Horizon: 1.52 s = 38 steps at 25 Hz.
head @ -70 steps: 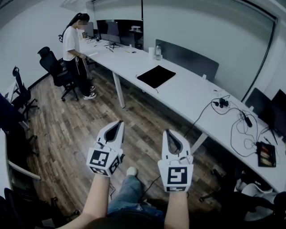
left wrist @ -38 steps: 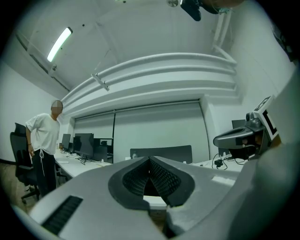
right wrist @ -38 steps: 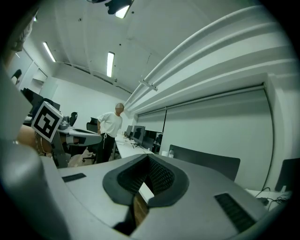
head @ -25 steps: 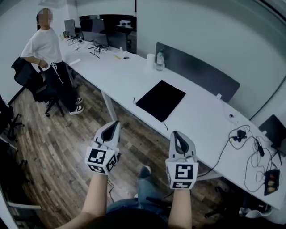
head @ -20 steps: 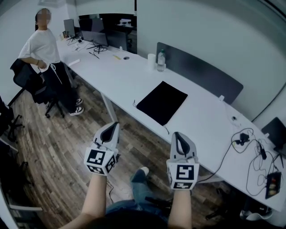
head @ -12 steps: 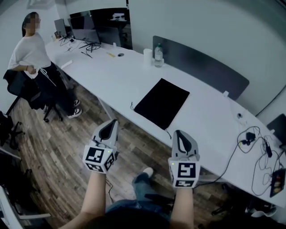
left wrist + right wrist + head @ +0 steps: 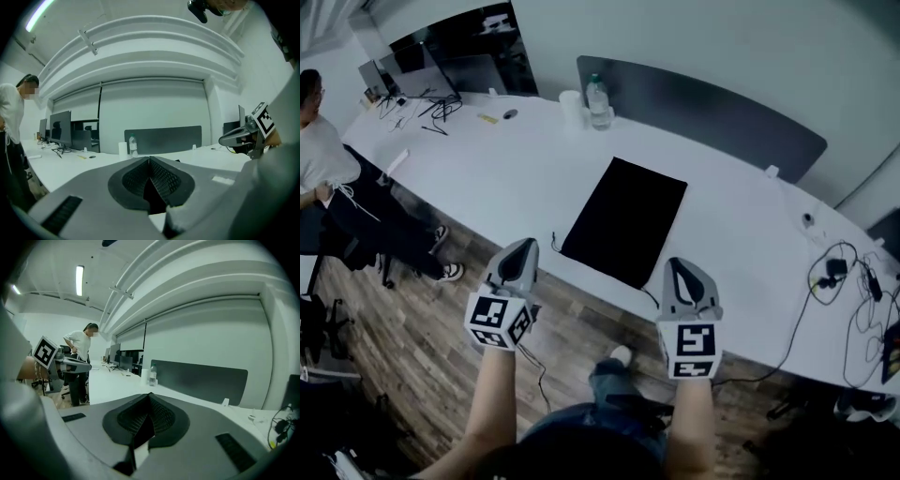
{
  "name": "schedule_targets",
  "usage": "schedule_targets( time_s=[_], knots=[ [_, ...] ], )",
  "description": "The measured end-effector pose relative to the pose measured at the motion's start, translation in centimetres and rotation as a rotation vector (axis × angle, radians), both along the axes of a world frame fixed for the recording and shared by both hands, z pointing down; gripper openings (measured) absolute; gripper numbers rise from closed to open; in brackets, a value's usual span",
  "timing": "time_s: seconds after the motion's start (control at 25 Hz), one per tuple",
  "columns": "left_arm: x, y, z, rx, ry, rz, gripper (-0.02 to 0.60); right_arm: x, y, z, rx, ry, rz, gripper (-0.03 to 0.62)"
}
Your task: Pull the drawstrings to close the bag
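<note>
A flat black bag (image 7: 625, 220) lies on the white table (image 7: 741, 234) near its front edge. Thin drawstring ends show at its near left corner (image 7: 553, 240) and near right corner (image 7: 650, 294). My left gripper (image 7: 526, 246) hovers over the floor just short of the table edge, left of the bag, jaws shut with nothing between them. My right gripper (image 7: 679, 265) sits at the table edge, right of the bag's near corner, also shut and holding nothing. The left gripper view shows shut jaws (image 7: 149, 160); so does the right gripper view (image 7: 149, 395). The bag is hidden in both.
A water bottle (image 7: 598, 101) and a white cup (image 7: 571, 106) stand at the table's back before a dark divider panel (image 7: 703, 117). Cables (image 7: 853, 291) lie at the right end, monitors (image 7: 441, 66) at the far left. A person (image 7: 323, 164) stands left on the wooden floor.
The view has swung toward the table. Both grippers have come forward and down to the table edge, so the black bag now lies directly ahead between them. Both jaws stay shut.
</note>
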<state>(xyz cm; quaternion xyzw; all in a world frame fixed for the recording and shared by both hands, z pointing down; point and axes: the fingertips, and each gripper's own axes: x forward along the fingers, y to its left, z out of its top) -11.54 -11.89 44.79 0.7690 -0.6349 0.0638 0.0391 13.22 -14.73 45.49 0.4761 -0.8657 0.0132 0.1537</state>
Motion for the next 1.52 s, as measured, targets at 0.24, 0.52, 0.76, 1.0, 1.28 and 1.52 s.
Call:
schedule_targets(
  time_s=[0.24,0.52,0.76,1.0,1.28,1.52],
  knots=[
    [-0.5,-4.4,2.2,-0.065,0.034,0.035,0.001,1.2,-2.8,1.9,-0.062,-0.021,0.063,-0.003],
    [-1.7,-7.6,6.0,-0.204,0.004,0.065,0.071,3.0,-3.3,4.7,-0.143,0.009,0.112,0.103],
    [-3.5,-9.3,11.2,-0.388,0.030,0.043,0.084,4.1,-2.3,9.1,-0.261,0.030,0.157,0.110],
    [-3.8,-9.9,15.1,-0.515,0.016,0.088,0.100,3.4,-0.2,13.1,-0.381,0.066,0.159,0.112],
    [-4.7,-9.8,19.3,-0.627,0.006,0.086,0.129,2.6,2.1,17.2,-0.502,0.110,0.172,0.103],
    [-4.7,-10.4,21.8,-0.694,0.002,0.096,0.145,1.9,3.7,20.4,-0.587,0.157,0.178,0.130]
  ],
)
